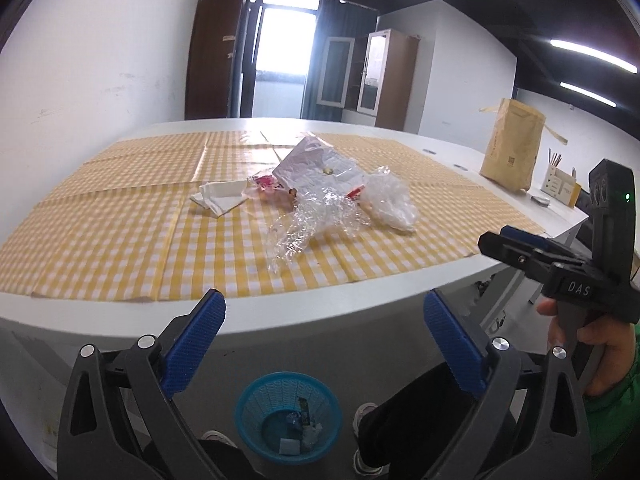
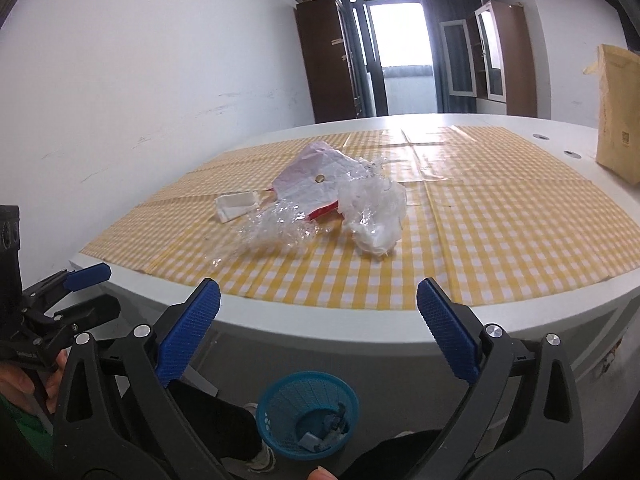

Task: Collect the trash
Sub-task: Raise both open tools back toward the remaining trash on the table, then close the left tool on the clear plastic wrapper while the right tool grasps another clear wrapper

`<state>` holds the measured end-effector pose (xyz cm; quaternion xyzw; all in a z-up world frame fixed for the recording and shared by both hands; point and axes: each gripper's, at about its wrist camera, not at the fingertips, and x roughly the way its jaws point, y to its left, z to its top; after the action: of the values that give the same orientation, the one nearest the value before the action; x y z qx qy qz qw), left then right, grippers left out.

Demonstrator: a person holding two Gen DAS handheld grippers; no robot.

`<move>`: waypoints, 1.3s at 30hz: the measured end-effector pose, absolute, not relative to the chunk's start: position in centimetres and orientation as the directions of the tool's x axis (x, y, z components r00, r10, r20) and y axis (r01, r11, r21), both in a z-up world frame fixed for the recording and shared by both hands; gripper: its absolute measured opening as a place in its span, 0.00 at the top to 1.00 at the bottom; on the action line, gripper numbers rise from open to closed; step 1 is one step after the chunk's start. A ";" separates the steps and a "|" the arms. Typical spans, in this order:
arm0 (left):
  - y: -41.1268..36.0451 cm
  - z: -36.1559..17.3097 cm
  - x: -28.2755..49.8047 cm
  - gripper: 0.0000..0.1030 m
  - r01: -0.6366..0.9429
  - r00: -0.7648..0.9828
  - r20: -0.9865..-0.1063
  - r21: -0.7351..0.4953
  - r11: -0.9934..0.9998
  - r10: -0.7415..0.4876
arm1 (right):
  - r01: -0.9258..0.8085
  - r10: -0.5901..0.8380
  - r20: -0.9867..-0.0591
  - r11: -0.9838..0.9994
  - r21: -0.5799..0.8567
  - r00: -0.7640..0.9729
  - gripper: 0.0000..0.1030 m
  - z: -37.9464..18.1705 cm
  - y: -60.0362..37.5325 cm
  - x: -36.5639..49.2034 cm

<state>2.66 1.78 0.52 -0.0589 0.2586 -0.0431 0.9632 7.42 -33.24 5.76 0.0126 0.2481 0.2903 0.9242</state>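
Note:
A heap of trash lies mid-table on the yellow checked cloth (image 1: 100,216): crumpled white paper (image 1: 316,168), clear plastic wrap (image 1: 312,228), a crumpled clear bag (image 1: 390,200), a folded white tissue (image 1: 220,198) and a red wrapper (image 1: 266,182). A blue mesh bin (image 1: 288,416) with some scraps in it stands on the floor below the table's near edge. My left gripper (image 1: 324,312) is open and empty, back from the table over the bin. My right gripper (image 2: 318,304) is open and empty too, also near the edge. The same heap (image 2: 320,184) and bin (image 2: 308,416) show in the right wrist view.
A brown paper bag (image 1: 512,148) stands at the table's right side, with a small white holder of sticks (image 1: 560,184) beside it. A person's legs and shoes (image 1: 368,420) are by the bin. Cabinets and a bright doorway lie beyond the table.

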 end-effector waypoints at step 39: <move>2.7 -2.7 17.0 0.37 0.047 0.745 -0.654 -0.141 0.989 -0.129 | -0.501 0.461 -0.652 0.854 0.141 0.602 0.38 2.2 -28.9 23.0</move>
<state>17.03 2.75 -2.72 -0.0578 0.3538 -0.0474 0.9323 23.04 -28.86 2.19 -0.0283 0.3557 0.2691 0.8946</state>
